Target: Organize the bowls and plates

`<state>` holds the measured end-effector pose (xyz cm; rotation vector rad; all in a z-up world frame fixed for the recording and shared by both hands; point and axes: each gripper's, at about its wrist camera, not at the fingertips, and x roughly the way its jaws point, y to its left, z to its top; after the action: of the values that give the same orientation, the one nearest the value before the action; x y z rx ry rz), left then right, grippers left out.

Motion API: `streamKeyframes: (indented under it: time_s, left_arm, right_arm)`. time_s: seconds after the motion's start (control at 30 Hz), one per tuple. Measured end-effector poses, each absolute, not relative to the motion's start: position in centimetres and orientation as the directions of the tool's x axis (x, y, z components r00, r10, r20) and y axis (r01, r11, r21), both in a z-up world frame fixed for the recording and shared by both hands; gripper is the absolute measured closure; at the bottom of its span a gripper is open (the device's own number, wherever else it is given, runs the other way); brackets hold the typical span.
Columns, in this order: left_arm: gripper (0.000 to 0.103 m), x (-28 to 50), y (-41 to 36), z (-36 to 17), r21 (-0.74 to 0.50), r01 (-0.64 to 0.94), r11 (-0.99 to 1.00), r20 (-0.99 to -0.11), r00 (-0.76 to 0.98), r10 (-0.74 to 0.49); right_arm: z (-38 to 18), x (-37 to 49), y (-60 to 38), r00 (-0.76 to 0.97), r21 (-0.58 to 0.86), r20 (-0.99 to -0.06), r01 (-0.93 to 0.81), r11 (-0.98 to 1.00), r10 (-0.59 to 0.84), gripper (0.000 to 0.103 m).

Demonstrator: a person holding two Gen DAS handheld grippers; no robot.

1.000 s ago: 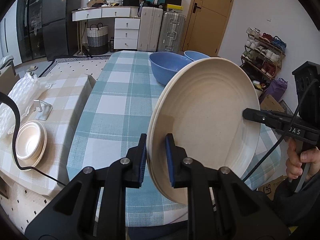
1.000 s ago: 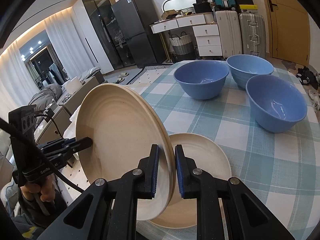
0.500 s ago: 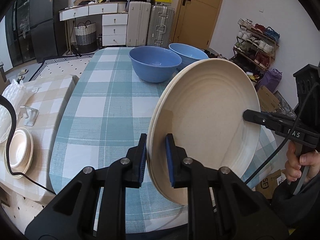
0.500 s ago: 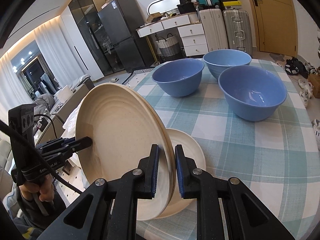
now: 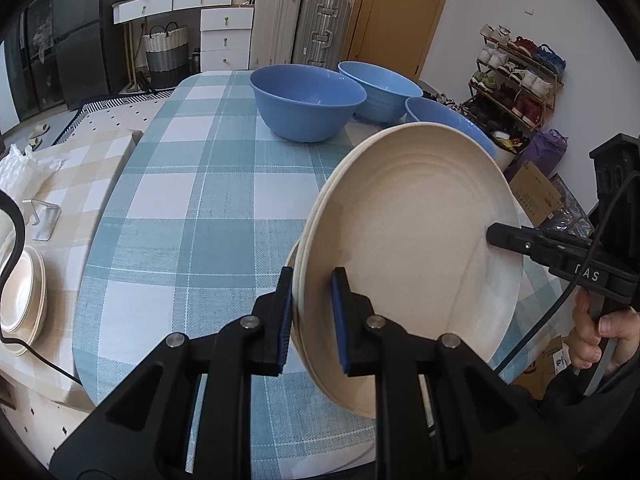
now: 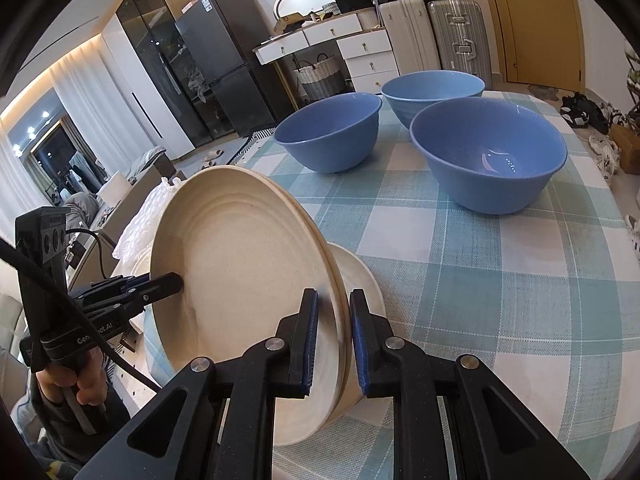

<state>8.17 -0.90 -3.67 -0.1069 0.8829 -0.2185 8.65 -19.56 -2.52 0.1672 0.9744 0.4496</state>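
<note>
Both grippers hold a tilted pair of stacked cream plates point(image 5: 412, 248) by opposite rims, above the near edge of the checked table point(image 5: 192, 200). My left gripper point(image 5: 310, 308) is shut on the near rim; my right gripper point(image 6: 334, 340) is shut on the other rim of the same plates point(image 6: 248, 276). Another cream plate point(image 6: 358, 276) lies flat on the table just behind and below them. Three blue bowls point(image 6: 336, 136) point(image 6: 432, 90) point(image 6: 488, 156) stand farther back on the table.
A lower side table with a beige checked cloth point(image 5: 72, 184) stands to the left and carries a stack of small cream dishes point(image 5: 22, 292) and a metal stand point(image 5: 42, 218). Cardboard boxes point(image 5: 532, 192) and a shoe rack point(image 5: 516, 76) lie right of the table.
Both grippers have carried the plate pair forward over the table and lower, toward the flat plate. The bowls look nearer and larger. Both grips are unchanged.
</note>
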Motion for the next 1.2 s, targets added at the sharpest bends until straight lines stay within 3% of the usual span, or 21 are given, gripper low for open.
streamKeyframes:
  time_s: [0.67,1.2]
  left_arm:
    - [0.088,11.2,-1.3,-8.6,-0.178,0.115,0.977,-0.812,0.544,-0.212]
    - [0.09,11.6,-0.7,-9.5,-0.154,0.082,0.985,-0.826,0.537,-0.174]
  right_arm:
    - [-6.7,10.5,-17.8,0.467,0.193,-0.831,-0.266,0.944,0.302,0.087]
    - [-6.9,10.3,-17.8,0.48,0.148,-0.838,-0.262,0.954,0.261,0.086]
